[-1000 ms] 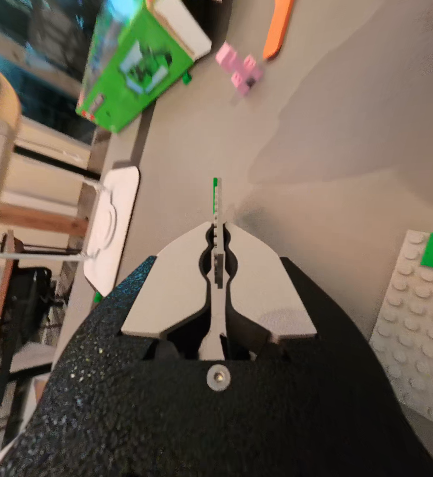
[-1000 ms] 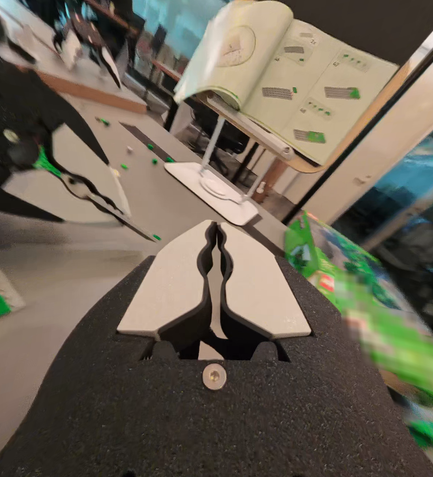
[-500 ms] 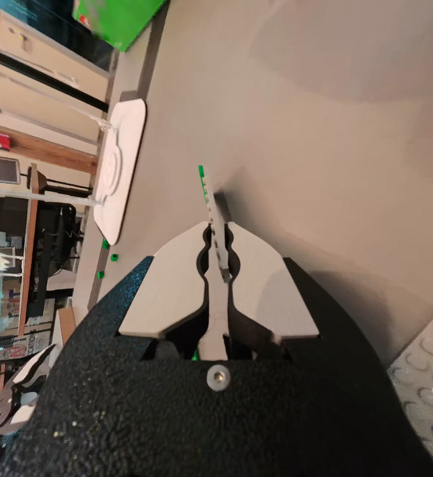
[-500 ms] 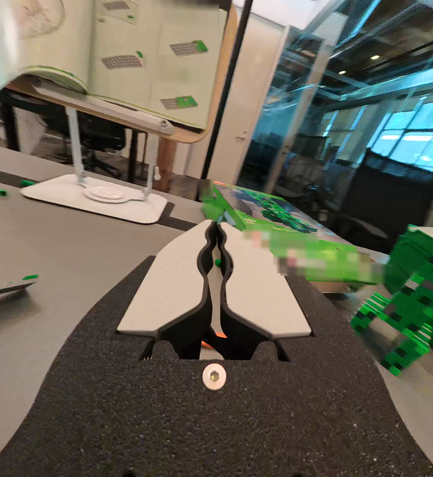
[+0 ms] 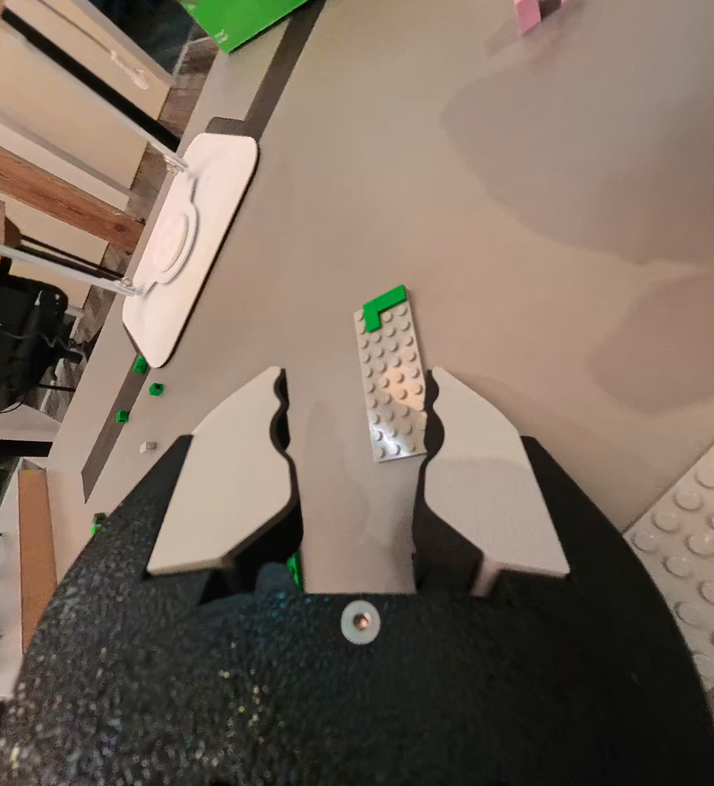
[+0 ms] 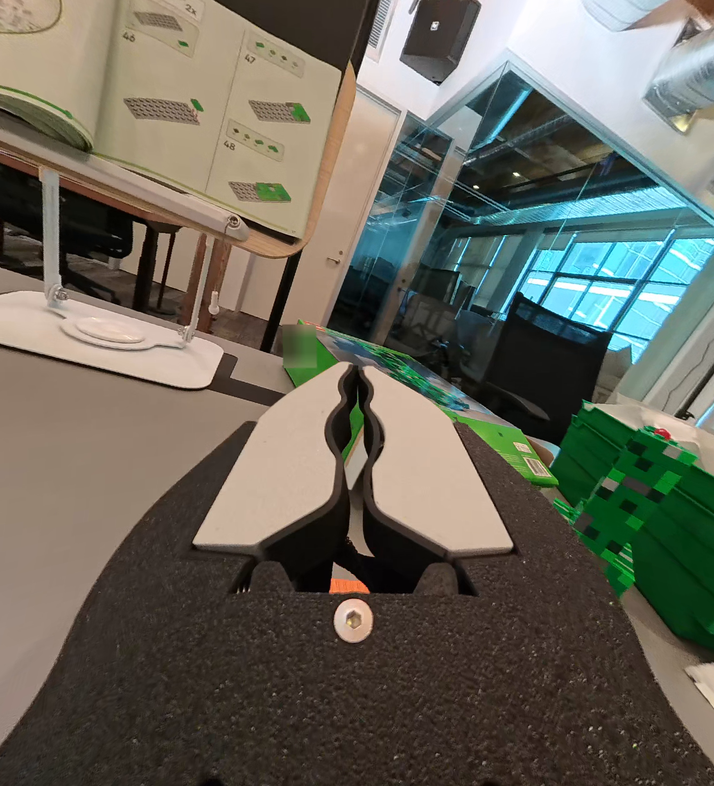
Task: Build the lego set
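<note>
Left hand-held gripper [image 5: 355, 391] spread, empty; long grey studded plate [image 5: 391, 383] with green L-shaped corner piece [image 5: 383, 307] lies flat on worktop [image 5: 517, 170], frame centre. Right hand-held gripper [image 6: 356, 374] pressed together, empty. Most green tiles seemingly unplaced; build early.

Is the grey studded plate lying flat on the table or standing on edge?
Flat: the grey plate lies studs-up on the table, between the open left gripper fingers.
</note>
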Available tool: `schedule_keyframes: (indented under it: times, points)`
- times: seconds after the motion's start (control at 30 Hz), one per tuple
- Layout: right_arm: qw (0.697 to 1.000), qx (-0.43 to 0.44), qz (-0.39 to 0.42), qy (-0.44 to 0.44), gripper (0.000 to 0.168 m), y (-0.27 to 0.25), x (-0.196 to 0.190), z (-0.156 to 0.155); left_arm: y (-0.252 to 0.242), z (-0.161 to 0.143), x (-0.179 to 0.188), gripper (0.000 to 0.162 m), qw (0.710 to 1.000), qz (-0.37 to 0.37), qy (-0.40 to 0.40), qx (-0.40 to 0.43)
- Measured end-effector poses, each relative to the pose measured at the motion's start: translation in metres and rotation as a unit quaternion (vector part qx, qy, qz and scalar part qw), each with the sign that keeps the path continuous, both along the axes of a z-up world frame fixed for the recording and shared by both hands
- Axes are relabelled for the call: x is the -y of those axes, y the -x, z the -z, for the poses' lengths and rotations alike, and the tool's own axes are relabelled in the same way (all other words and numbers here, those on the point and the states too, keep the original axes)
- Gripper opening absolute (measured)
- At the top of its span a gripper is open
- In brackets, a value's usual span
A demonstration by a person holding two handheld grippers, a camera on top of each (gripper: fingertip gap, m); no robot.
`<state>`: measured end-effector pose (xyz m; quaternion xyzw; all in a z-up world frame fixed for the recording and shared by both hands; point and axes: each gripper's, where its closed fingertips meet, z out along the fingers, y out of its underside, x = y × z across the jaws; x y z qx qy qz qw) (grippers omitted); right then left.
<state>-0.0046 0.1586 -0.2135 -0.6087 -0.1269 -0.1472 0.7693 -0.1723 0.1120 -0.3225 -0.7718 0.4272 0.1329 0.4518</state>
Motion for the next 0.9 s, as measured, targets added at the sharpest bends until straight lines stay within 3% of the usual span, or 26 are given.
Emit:
schedule_keyframes:
  times: [0.03,0.13,0.23,0.3,0.4,0.47,0.53,0.67,0.7,0.8,0.9]
  points:
    - [1.000,-0.003,0.009,-0.002,0.000,-0.003,0.000,0.000,0.001,-0.002,-0.001,0.065,1.000,-0.004,-0.008,0.008]
    - [0.999,-0.018,0.034,-0.008,0.000,-0.014,-0.001,-0.003,0.004,-0.012,-0.002,0.075,0.998,-0.013,-0.038,0.044]
    - [0.999,-0.020,0.031,-0.007,0.000,-0.016,-0.003,-0.002,-0.007,-0.040,0.003,0.065,0.985,0.026,-0.104,0.135]
    - [0.999,-0.010,-0.034,0.005,0.000,0.002,-0.003,-0.001,-0.006,-0.052,0.006,0.065,0.975,0.029,-0.125,0.181]
    - [0.974,0.008,-0.220,0.055,0.000,0.052,0.009,0.005,0.001,-0.058,0.004,0.060,0.966,0.026,-0.164,0.198]
    - [0.922,-0.008,-0.376,0.094,0.000,0.084,0.034,0.008,0.004,-0.060,0.003,0.053,0.962,0.030,-0.174,0.211]
    - [0.866,-0.050,-0.475,0.149,0.000,0.096,0.052,0.009,0.005,-0.064,0.004,0.052,0.955,0.032,-0.170,0.242]
    - [0.677,-0.139,-0.690,0.215,0.000,0.102,0.103,-0.003,0.005,-0.066,0.005,0.049,0.947,0.038,-0.166,0.271]
    - [0.637,-0.165,-0.718,0.227,0.000,0.099,0.108,-0.005,0.005,-0.067,0.005,0.048,0.946,0.039,-0.168,0.275]
    - [0.555,-0.223,-0.767,0.234,0.000,0.091,0.114,-0.011,0.004,-0.068,0.005,0.047,0.944,0.044,-0.168,0.282]
    - [0.422,-0.284,-0.827,0.240,0.000,0.080,0.128,-0.028,0.004,-0.068,0.005,0.045,0.942,0.046,-0.165,0.287]
